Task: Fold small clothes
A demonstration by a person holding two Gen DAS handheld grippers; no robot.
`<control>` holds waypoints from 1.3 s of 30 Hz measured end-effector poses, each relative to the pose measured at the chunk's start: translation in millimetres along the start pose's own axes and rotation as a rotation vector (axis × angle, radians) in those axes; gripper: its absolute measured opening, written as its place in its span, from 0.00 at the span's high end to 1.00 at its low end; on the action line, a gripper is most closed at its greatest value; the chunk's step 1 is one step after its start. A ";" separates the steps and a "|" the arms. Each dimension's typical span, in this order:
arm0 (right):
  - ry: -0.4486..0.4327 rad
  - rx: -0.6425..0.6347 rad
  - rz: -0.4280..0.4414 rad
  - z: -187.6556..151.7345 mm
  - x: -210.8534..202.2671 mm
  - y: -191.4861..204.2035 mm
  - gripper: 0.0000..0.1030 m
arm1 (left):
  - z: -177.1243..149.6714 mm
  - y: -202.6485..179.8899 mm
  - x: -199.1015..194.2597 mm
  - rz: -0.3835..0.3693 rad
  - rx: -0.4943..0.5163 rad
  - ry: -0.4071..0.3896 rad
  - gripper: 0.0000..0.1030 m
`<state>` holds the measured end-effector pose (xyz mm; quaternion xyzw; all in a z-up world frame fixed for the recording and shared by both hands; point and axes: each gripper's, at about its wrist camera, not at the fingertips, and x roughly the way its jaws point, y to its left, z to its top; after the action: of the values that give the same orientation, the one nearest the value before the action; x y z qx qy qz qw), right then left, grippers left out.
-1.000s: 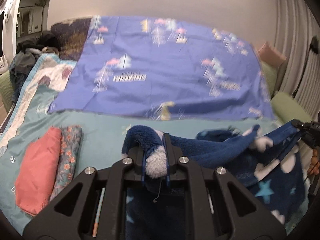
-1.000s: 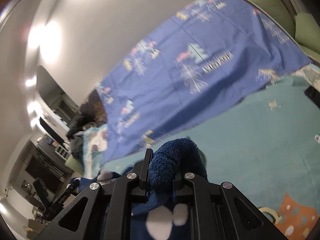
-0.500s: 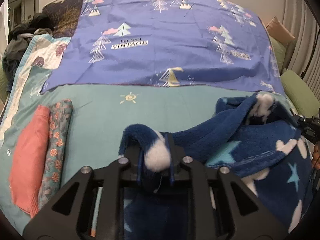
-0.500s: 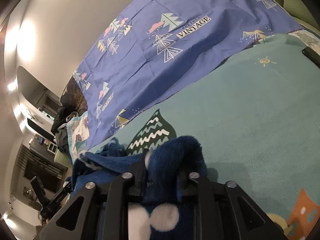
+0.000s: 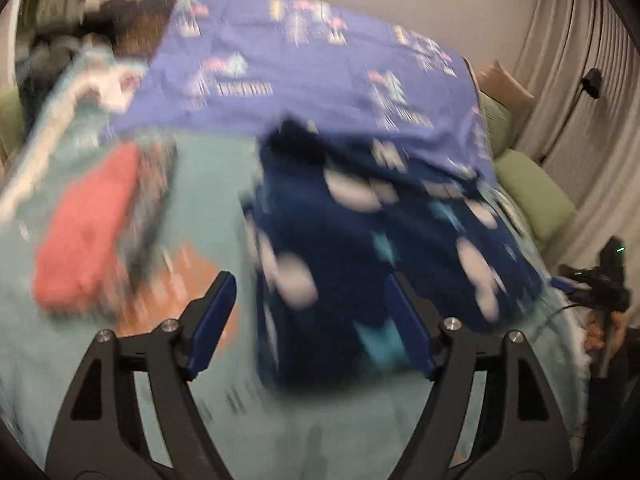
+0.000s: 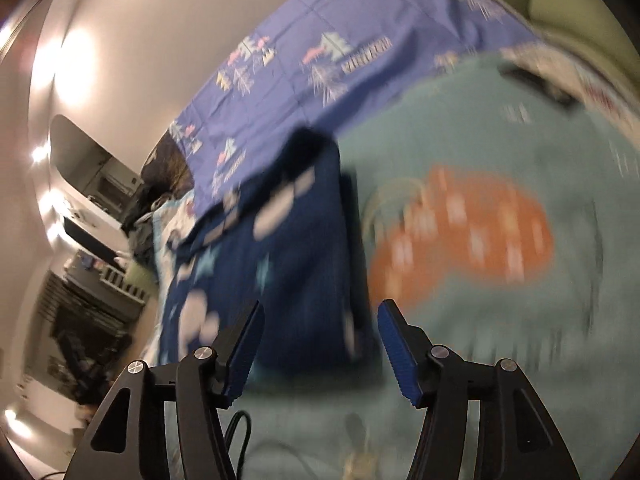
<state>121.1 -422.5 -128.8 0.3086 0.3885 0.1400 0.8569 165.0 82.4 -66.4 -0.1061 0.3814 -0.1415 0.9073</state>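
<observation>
A dark blue fleece garment with white and light blue stars lies folded on the teal bedspread. It also shows in the right wrist view. My left gripper is open and empty, just short of the garment's near left edge. My right gripper is open and empty, over the garment's near right corner. Both views are motion-blurred.
Two folded clothes, a coral one and a floral one, lie at the left. A purple printed sheet covers the far side of the bed. Green cushions and curtains are at the right. An orange print marks the bedspread.
Both grippers have let go of the blue garment and opened. The garment has dropped flat onto the bed and both grippers have pulled back from it.
</observation>
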 end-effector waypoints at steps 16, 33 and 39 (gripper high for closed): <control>-0.026 0.223 0.100 -7.0 84.5 1.5 0.38 | -31.4 33.8 82.2 -0.156 -0.524 0.040 0.61; -0.060 0.091 0.018 -111.1 -79.2 12.9 0.87 | -113.5 -24.7 -36.3 -0.273 -0.265 0.121 0.74; -0.007 0.075 -0.191 -141.1 -94.6 -2.9 0.62 | -138.3 -17.0 -59.5 -0.189 -0.249 0.152 0.68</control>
<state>-47.4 -410.9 -147.5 0.3025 0.4182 0.0422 0.8555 22.3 74.8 -116.8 -0.2423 0.4516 -0.1854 0.8384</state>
